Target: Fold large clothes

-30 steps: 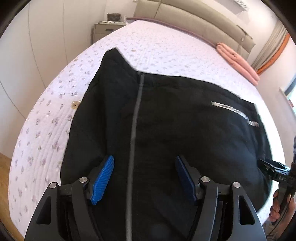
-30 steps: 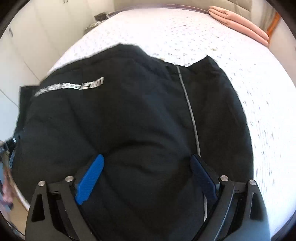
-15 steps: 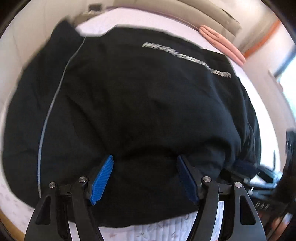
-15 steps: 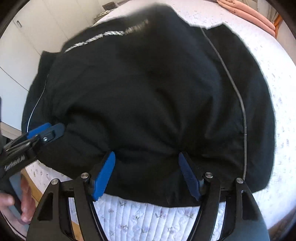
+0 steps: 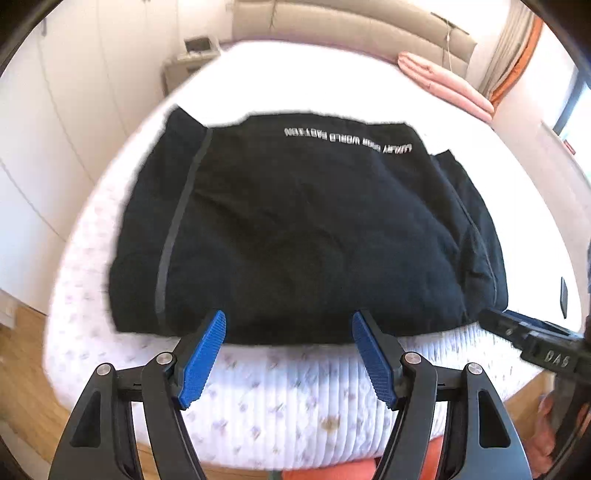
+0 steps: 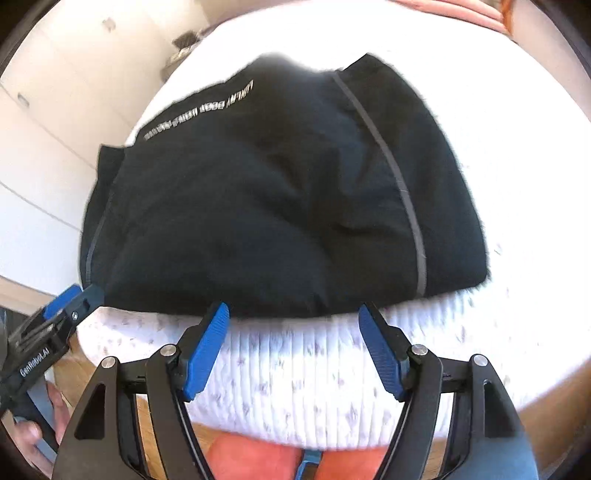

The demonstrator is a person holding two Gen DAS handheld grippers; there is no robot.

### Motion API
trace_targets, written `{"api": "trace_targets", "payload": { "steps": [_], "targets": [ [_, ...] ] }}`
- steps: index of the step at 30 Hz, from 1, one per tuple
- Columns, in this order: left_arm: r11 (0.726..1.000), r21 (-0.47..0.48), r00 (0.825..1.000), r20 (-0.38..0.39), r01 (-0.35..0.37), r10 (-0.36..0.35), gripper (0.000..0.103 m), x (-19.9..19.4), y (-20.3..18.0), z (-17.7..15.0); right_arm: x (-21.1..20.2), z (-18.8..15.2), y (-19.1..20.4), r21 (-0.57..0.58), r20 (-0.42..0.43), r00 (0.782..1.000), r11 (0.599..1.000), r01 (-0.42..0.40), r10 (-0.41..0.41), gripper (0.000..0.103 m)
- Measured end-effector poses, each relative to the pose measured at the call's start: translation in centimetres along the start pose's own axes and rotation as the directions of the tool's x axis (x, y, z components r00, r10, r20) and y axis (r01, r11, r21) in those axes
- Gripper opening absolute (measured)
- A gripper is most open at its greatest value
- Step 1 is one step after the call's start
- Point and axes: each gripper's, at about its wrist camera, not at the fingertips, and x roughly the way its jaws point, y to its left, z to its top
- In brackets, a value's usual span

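A black garment [image 5: 306, 229] with white lettering and grey piping lies folded into a thick rectangle on the white quilted bed [image 5: 295, 398]. It also shows in the right wrist view [image 6: 280, 199]. My left gripper [image 5: 289, 325] is open and empty, just off the garment's near edge. My right gripper [image 6: 293, 317] is open and empty, also just short of that edge. The right gripper shows at the right of the left wrist view [image 5: 532, 339], and the left gripper at the left of the right wrist view [image 6: 55, 321].
Pink folded bedding [image 5: 447, 85] lies at the bed's far right by the headboard [image 5: 351, 22]. A nightstand [image 5: 188, 59] stands at the far left. White wardrobe doors [image 5: 44, 122] run along the left. Wooden floor [image 5: 22, 369] shows below the bed.
Both grippers have pulled back off the garment toward the bed's near edge. The garment now lies folded with the lettering on top.
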Motion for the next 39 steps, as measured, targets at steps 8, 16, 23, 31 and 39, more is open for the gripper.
{"api": "trace_targets", "payload": {
  "steps": [8, 16, 23, 31, 39],
  "targets": [
    [0.993, -0.033, 0.978, 0.171, -0.112, 0.116, 0.074, -10.7, -0.3, -1.0, -10.1, -2.2, 3.3, -0.026, 0.189, 0.979, 0.996, 0.082, -0.076, 0.083],
    [0.978, -0.035, 0.932, 0.300, -0.204, 0.205, 0.079, -18.5, -1.4, -2.2, -18.8, -4.9, 7.5, -0.053, 0.378, 0.920, 0.990, 0.132, -0.103, 0.090],
    [0.977, -0.022, 0.903, 0.376, -0.214, 0.206, 0.080, -24.2, -2.7, -3.4, -23.5, -7.4, 10.3, -0.103, 0.460, 0.882, 0.981, 0.167, -0.102, 0.092],
    [0.979, -0.029, 0.889, 0.414, -0.200, 0.194, 0.080, -26.8, -3.2, -4.7, -25.8, -9.2, 11.2, -0.116, 0.498, 0.863, 0.980, 0.160, -0.082, 0.094],
    [0.977, -0.002, 0.900, 0.387, -0.215, 0.199, 0.080, -25.8, -4.4, -5.7, -25.3, -10.0, 11.3, -0.090, 0.487, 0.869, 0.984, 0.156, -0.093, 0.095]
  ]
}}
